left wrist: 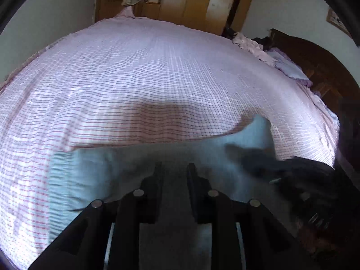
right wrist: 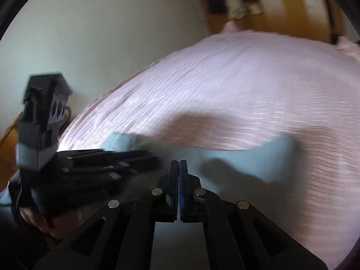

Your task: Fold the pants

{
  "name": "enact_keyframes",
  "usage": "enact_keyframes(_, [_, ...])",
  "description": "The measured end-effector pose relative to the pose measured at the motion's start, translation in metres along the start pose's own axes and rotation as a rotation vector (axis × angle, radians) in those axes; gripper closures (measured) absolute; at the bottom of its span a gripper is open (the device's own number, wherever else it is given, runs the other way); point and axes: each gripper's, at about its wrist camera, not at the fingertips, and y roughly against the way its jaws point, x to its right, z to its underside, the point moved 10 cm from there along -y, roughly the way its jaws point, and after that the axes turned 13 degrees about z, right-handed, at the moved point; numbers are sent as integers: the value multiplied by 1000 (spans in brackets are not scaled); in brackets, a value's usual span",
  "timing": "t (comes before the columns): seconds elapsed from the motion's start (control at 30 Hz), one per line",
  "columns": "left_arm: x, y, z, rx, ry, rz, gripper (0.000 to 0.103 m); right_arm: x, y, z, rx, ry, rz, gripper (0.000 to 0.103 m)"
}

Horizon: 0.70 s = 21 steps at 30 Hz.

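Light blue pants (left wrist: pixel 126 168) spread on pink striped bed (left wrist: pixel 157 78). Left hand-held gripper (left wrist: pixel 174 168) slightly parted above them, pinching nothing; right hand-held gripper (right wrist: pixel 179 166) pressed together, empty.

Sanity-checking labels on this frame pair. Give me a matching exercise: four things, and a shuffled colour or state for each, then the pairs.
Things:
1. pants
2. bedspread
3. right gripper
4. left gripper

Colour or state:
A. pink, thin stripes
B. jaws pressed together
C. light blue, lying on the bed
D. jaws a little apart, above the cloth

Pairs: 1-C, 2-A, 3-B, 4-D
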Motion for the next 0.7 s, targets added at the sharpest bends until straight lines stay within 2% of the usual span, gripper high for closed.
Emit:
enact_keyframes(0.07, [-7,-14,5,-19,-8,-35,83,10,-32,10,-76,31,153,103])
enact_keyframes(0.1, [-10,-20,9,-35,-1,-34,83,14,-42,15,-118,12,173,103])
enact_keyframes(0.13, [-11,-23,10,-46,4,-37,83,17,-46,16,-137,-41,152,103])
enact_keyframes(0.23, [-6,-12,4,-36,-17,-43,82,24,-31,5,-93,-86,158,103])
enact_keyframes(0.33, [-15,10,-3,9,20,-79,82,51,-10,1,-51,-145,195,103])
enact_keyframes(0.4, [-30,19,-2,23,58,-112,82,91,-6,7,-67,-195,331,103])
enact_keyframes(0.43, [-43,17,0,17,77,-141,82,103,-6,13,-89,-203,367,103])
enact_keyframes(0.53, [-59,4,8,-29,113,-117,84,124,-6,19,-95,-296,243,103])
enact_keyframes(0.6, [-53,15,3,-16,124,-115,84,130,10,15,-56,-342,235,103])
enact_keyframes(0.7, [-41,32,-4,30,101,-108,76,134,31,16,7,-381,173,103])
